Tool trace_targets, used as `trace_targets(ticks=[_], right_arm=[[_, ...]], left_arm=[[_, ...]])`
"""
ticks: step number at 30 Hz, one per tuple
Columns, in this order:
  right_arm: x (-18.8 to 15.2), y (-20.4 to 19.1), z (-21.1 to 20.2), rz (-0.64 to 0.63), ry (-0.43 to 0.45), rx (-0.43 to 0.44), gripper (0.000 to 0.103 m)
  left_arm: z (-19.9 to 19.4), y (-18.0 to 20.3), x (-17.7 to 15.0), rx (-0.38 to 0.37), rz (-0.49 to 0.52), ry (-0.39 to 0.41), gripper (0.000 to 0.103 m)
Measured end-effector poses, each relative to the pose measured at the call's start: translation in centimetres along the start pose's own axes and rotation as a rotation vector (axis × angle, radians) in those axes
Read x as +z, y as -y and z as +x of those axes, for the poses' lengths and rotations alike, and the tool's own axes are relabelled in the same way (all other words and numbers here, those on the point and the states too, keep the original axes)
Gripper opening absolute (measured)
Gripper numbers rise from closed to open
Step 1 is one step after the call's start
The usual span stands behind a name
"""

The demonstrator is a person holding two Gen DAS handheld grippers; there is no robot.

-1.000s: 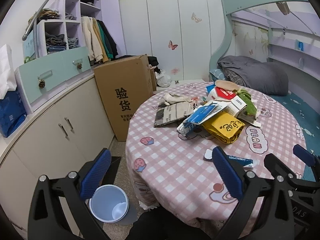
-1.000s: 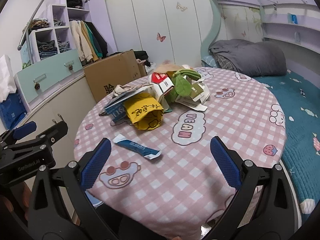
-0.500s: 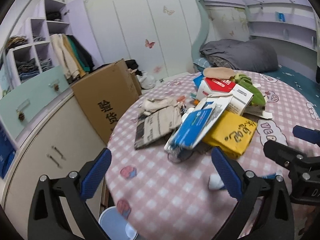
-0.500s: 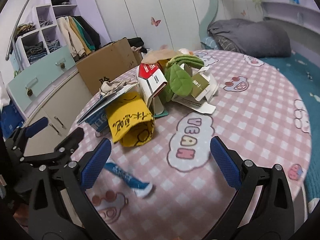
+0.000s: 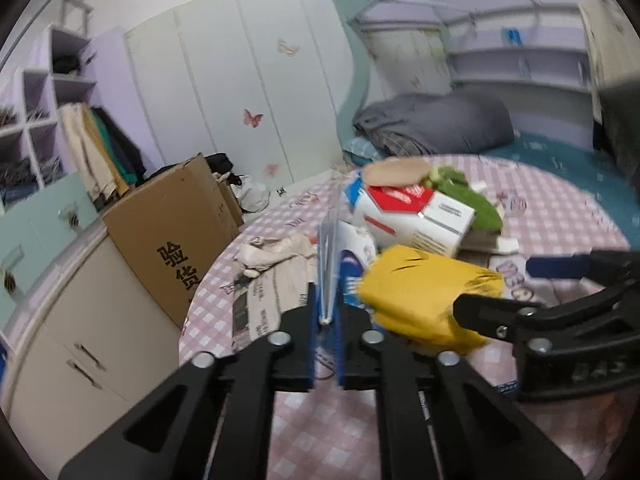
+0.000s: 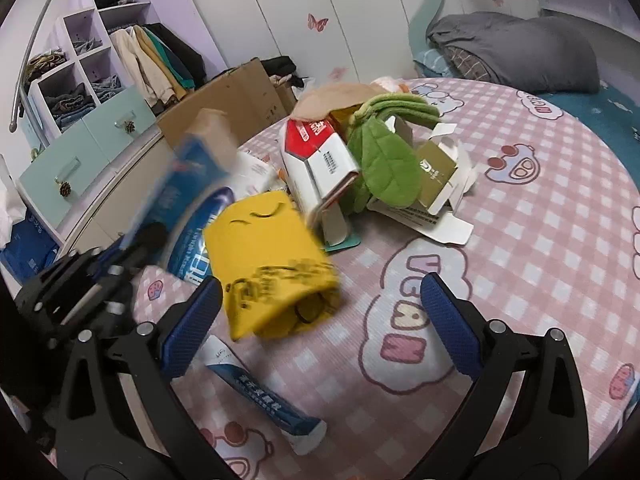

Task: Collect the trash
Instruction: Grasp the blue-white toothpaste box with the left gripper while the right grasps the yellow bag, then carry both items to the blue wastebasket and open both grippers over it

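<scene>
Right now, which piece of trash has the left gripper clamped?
On the round table with the pink checked cloth, look at the pile's left edge. The left gripper pinches a flat blue-and-white carton, standing on edge beside the yellow bag.

"验货" on cardboard box (image 5: 176, 240), "VEAN" on pink checked tablecloth (image 6: 552, 216)

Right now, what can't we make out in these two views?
- Left gripper: shut on the blue box, whose print is edge-on here and motion-blurred in the right wrist view.
- Yellow bag: contents dark, text blurred.
- Toothpaste tube: lettering too small.
</scene>
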State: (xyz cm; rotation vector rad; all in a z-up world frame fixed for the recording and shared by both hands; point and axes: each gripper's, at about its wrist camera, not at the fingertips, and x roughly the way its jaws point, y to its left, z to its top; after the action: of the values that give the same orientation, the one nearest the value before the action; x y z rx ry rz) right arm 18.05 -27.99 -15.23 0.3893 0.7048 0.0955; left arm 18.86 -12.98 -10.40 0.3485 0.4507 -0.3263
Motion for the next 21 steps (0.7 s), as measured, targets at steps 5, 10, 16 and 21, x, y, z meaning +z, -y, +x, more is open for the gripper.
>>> trace_targets(ticks=[5, 10, 16, 21], right_arm=[[0.5, -0.7, 1.0, -0.019, -0.027, -0.009, 0.097], [0.8, -1.8, 2.0, -0.072, -0.064, -0.023, 0.095], [0.5, -3.2, 2.6, -0.129, -0.105, -0.013, 0.064], [0.1, -4.6, 1.3, -0.195, -0.082, -0.030, 0.043]], left_arm=[[-1.6, -2.3, 0.1, -0.015, -0.120, 0.045, 0.005], [-3.4, -3.4, -0.2, 0.007, -0.178, 0.084, 0.005], [-5.3, -5.1, -0.9, 0.019, -0.235, 0.099, 0.005], [-7.1, -6.4, -1.6, 0.034, -0.280, 0.117, 0.005]])
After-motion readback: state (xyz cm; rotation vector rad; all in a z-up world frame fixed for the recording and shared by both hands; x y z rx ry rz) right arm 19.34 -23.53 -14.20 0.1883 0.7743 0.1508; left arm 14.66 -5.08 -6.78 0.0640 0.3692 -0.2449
